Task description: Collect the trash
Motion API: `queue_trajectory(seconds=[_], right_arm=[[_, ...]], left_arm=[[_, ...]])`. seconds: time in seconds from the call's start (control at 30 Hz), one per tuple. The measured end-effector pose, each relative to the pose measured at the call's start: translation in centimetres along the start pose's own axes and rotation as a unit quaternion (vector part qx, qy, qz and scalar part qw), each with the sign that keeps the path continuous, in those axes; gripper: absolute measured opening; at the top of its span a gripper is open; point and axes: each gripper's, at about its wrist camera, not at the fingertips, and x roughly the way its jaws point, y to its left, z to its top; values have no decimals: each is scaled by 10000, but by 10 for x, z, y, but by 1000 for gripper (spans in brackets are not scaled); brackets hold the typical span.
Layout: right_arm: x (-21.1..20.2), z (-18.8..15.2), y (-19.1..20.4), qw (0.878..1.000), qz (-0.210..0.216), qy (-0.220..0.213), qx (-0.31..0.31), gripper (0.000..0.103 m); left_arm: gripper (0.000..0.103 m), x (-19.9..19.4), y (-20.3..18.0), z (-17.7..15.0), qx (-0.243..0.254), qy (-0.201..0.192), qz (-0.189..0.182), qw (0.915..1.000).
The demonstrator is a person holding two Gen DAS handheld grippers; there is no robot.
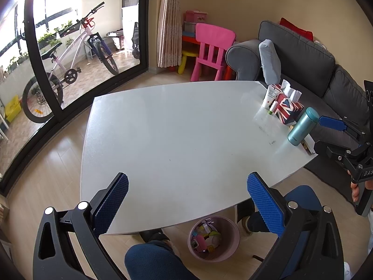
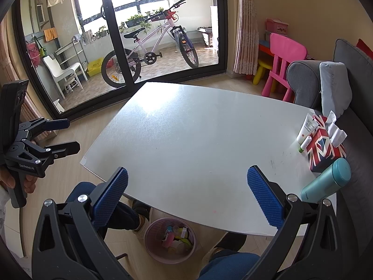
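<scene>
Tissue box (image 2: 322, 150) – flask (image 2: 326, 182), bike (image 2: 151, 49)

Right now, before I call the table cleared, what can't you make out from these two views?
- Bin contents: a colourful jumble, too small to identify in either view; its near side is cut by the table edge in the left wrist view.
- Printing on the white tube: too small to read.
- Items behind the teal bottle: partly hidden in the left wrist view.
- Floor under the table: hidden by the tabletop.
- Both hand-held grippers are open and empty.

bright daylight, glare on table (image 2: 149, 112), fisheye-bent edges
</scene>
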Motion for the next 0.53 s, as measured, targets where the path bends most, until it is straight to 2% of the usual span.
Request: queue_trajectory(seconds=[0.53], right_arm=[[10,-7,-1,9999,-28,88,75,100]], left_arm=[[98,6,-1,-5,193,-36,-32,9998]])
